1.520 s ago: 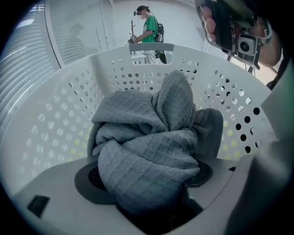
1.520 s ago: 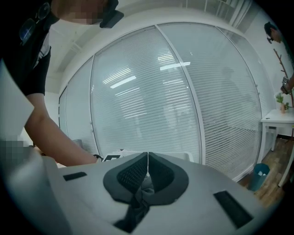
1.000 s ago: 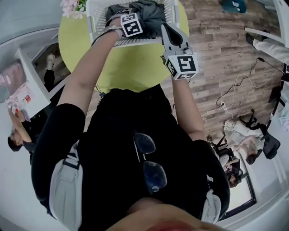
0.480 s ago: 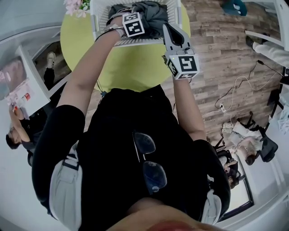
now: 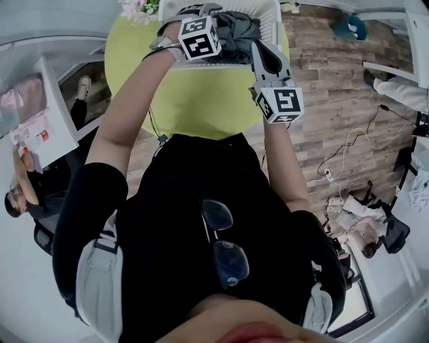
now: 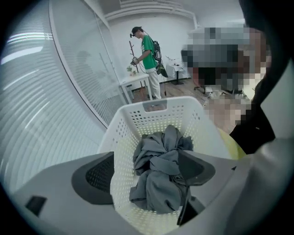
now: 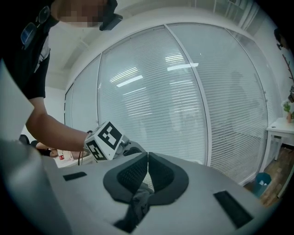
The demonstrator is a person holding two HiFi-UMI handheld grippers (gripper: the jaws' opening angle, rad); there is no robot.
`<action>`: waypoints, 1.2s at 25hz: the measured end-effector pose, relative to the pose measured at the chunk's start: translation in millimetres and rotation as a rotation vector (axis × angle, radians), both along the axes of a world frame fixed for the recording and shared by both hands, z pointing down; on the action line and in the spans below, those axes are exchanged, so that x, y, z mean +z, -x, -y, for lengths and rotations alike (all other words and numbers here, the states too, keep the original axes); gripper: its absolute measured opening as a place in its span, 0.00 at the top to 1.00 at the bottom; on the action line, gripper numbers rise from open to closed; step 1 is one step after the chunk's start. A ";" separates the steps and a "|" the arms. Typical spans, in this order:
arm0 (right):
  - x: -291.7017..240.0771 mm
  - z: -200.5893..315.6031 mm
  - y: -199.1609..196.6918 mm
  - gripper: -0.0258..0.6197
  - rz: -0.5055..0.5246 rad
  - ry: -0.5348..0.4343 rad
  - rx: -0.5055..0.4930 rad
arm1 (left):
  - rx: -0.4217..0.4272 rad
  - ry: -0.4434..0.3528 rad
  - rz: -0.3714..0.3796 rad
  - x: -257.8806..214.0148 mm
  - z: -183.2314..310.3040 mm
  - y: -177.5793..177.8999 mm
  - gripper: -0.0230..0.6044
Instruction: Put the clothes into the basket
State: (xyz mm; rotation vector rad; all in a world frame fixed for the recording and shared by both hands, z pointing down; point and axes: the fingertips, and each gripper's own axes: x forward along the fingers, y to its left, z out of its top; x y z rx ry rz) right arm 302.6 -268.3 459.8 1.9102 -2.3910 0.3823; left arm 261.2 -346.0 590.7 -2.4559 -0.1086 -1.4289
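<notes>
While the left gripper [image 6: 147, 176] holds jaws released above the basket [image 6: 123, 137] rim, right gripper [image 7: 147, 154] clenches clothes [image 6: 154, 188]

We find the clothes [image 6: 161, 170] in the basket [image 6: 133, 117], which stands on the tabletop [image 5: 194, 100]; the left gripper [image 6: 147, 172] hangs above it, the right gripper [image 7: 147, 169] at its right rim.

A round yellow-green tabletop [image 5: 194, 94] stands over a wood-plank floor [image 5: 335, 80]. At its far side sits a white perforated laundry basket [image 5: 271, 20], with pink flowers [image 5: 137, 8] just beside it at the far-left edge.
</notes>
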 end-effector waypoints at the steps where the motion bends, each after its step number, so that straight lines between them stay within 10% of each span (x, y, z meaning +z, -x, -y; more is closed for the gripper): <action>1: -5.8 0.4 3.6 0.92 -0.004 -0.010 -0.005 | -0.007 -0.006 -0.023 -13.3 -0.1 3.8 0.26; 22: -116.7 -54.9 117.9 0.92 -0.032 -0.208 -0.132 | -0.264 0.182 -0.698 -211.3 -83.4 127.7 0.30; 30: -132.7 -79.7 159.0 0.92 -0.044 -0.238 -0.166 | -0.294 0.199 -0.898 -247.6 -113.7 158.2 0.65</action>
